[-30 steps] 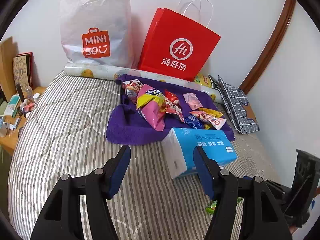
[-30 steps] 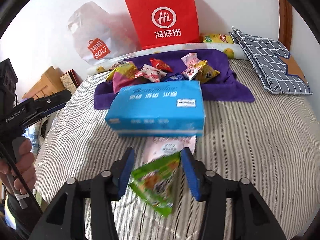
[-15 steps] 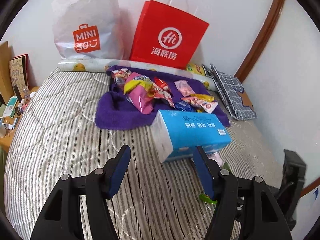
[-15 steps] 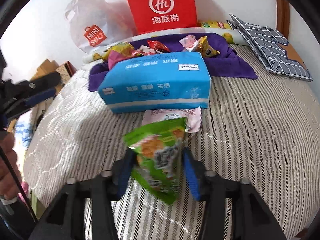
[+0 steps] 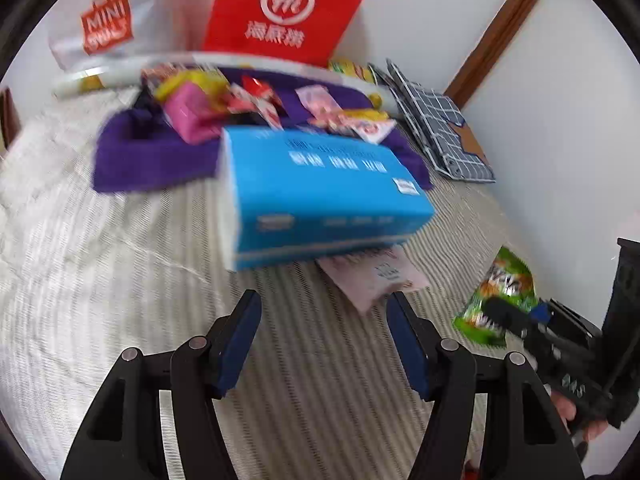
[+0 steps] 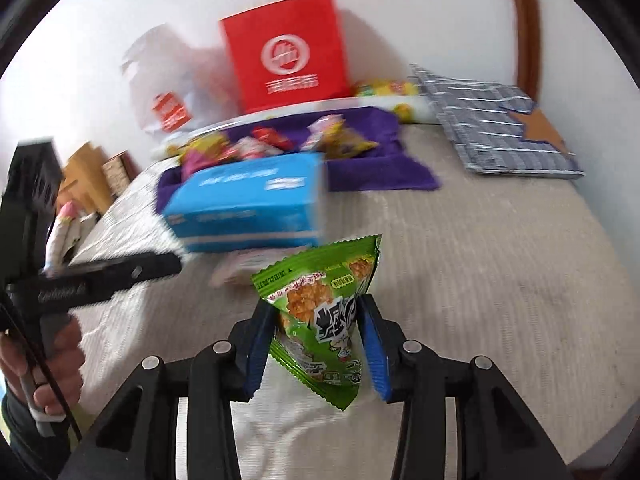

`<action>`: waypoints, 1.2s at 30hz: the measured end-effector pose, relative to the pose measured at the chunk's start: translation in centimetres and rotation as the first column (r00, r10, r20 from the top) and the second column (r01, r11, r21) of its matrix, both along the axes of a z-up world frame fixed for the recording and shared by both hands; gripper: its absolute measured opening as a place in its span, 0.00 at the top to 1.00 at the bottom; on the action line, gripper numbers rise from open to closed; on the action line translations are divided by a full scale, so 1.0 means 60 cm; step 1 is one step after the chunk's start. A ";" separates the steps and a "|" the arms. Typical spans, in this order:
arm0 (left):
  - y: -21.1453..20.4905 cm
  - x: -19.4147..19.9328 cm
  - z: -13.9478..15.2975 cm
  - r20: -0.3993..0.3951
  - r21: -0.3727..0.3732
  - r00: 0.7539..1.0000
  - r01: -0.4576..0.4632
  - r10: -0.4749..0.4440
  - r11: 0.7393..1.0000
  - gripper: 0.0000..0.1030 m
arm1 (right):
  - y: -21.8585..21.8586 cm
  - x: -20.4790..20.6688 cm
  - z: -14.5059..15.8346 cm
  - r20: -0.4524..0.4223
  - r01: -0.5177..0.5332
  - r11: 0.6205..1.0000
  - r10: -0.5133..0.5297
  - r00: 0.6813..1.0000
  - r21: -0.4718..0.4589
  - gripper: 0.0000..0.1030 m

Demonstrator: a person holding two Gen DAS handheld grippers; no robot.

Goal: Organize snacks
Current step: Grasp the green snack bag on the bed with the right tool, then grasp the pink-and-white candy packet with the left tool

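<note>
My right gripper [image 6: 316, 308] is shut on a green snack packet [image 6: 320, 276] and holds it upright, clear of the striped bed cover [image 6: 480, 280]. In the left wrist view the same green packet [image 5: 504, 288] shows at the far right. My left gripper [image 5: 323, 300] is open with nothing between its pads, low over the bed. Just beyond it a pale pink packet [image 5: 372, 276] lies half under a blue tissue pack [image 5: 320, 192]. Behind the pack, several snack packets [image 5: 240, 100] lie piled on a purple towel [image 5: 140, 160].
A red paper bag [image 5: 288, 8] and a white plastic shopping bag [image 5: 104, 28] lean on the wall behind the towel. A grey checked cloth [image 5: 436, 128] lies at the right by the wall. Wooden furniture [image 6: 92, 176] stands left of the bed.
The right gripper closed on the green packet and lifted it off the bed. The left gripper moved down and forward toward the blue tissue pack, and the pink packet came into its view.
</note>
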State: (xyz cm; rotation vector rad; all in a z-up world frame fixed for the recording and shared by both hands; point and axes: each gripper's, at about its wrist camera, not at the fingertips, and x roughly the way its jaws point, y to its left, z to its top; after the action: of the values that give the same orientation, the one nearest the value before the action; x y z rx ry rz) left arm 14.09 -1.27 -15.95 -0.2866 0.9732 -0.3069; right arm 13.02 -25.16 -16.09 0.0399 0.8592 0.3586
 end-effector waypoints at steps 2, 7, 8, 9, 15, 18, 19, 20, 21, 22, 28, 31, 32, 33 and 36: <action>-0.007 0.007 -0.011 -0.027 -0.037 1.000 0.009 -0.010 0.999 0.38 | -0.025 0.007 -0.003 0.002 0.034 0.999 -0.034 0.999 -0.003 0.61; -0.028 0.019 -0.032 -0.059 -0.087 0.998 0.010 -0.016 0.996 0.38 | -0.068 0.018 -0.010 -0.014 0.073 0.997 -0.072 0.997 0.027 0.61; -0.032 0.021 -0.032 -0.058 -0.083 0.998 0.015 -0.020 0.996 0.38 | -0.074 0.019 -0.012 -0.017 0.075 0.997 -0.074 0.997 0.033 0.61; -0.038 0.025 -0.034 -0.066 -0.087 0.997 0.022 -0.027 0.996 0.37 | -0.080 0.020 -0.013 -0.021 0.077 0.996 -0.076 0.997 0.040 0.61; -0.042 0.044 -0.036 -0.074 -0.136 0.997 -0.002 -0.008 0.991 0.32 | -0.089 0.024 -0.020 -0.029 0.070 0.996 -0.069 0.997 0.056 0.60; -0.045 0.056 -0.036 -0.087 -0.139 0.996 -0.017 0.005 0.990 0.31 | -0.094 0.026 -0.024 -0.040 0.063 0.996 -0.060 0.997 0.068 0.60; -0.049 0.058 -0.035 -0.088 -0.128 0.996 -0.018 0.007 0.992 0.31 | -0.095 0.026 -0.025 -0.039 0.062 0.996 -0.059 0.997 0.069 0.60; -0.052 0.062 -0.035 -0.087 -0.119 0.996 -0.018 0.008 0.993 0.30 | -0.096 0.026 -0.025 -0.038 0.061 0.996 -0.058 0.998 0.071 0.60; -0.057 0.064 -0.034 -0.083 -0.104 0.997 -0.018 0.010 0.994 0.29 | -0.097 0.026 -0.025 -0.037 0.059 0.996 -0.057 0.998 0.074 0.60; -0.065 0.064 -0.033 -0.078 -0.086 0.997 -0.015 0.008 0.996 0.26 | -0.099 0.026 -0.025 -0.037 0.058 0.995 -0.056 0.998 0.077 0.60; -0.110 0.072 -0.036 -0.044 0.051 0.999 -0.013 0.015 0.999 0.20 | -0.103 0.026 -0.021 -0.026 0.044 0.996 -0.042 0.999 0.079 0.60; -0.124 0.080 -0.039 -0.040 0.105 0.998 -0.036 0.041 0.994 0.20 | -0.099 0.028 -0.026 -0.028 0.035 0.998 -0.034 0.999 0.053 0.60; -0.128 0.082 -0.040 -0.039 0.125 0.998 -0.043 0.048 0.991 0.20 | -0.098 0.028 -0.028 -0.024 0.034 0.999 -0.033 0.999 0.042 0.60; -0.134 0.083 -0.041 -0.034 0.152 0.998 -0.051 0.056 0.987 0.20 | -0.099 0.028 -0.028 -0.022 0.032 0.999 -0.031 0.999 0.038 0.60; -0.154 0.084 -0.046 -0.010 0.242 0.999 -0.049 0.053 0.969 0.20 | -0.104 0.026 -0.029 -0.019 0.024 0.999 -0.023 1.000 0.035 0.60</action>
State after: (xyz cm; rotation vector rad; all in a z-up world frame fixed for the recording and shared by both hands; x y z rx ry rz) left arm 19.14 -10.48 -18.70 -0.0915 1.0068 -0.1372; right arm 14.59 -31.38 -17.83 0.0856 0.8701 0.3517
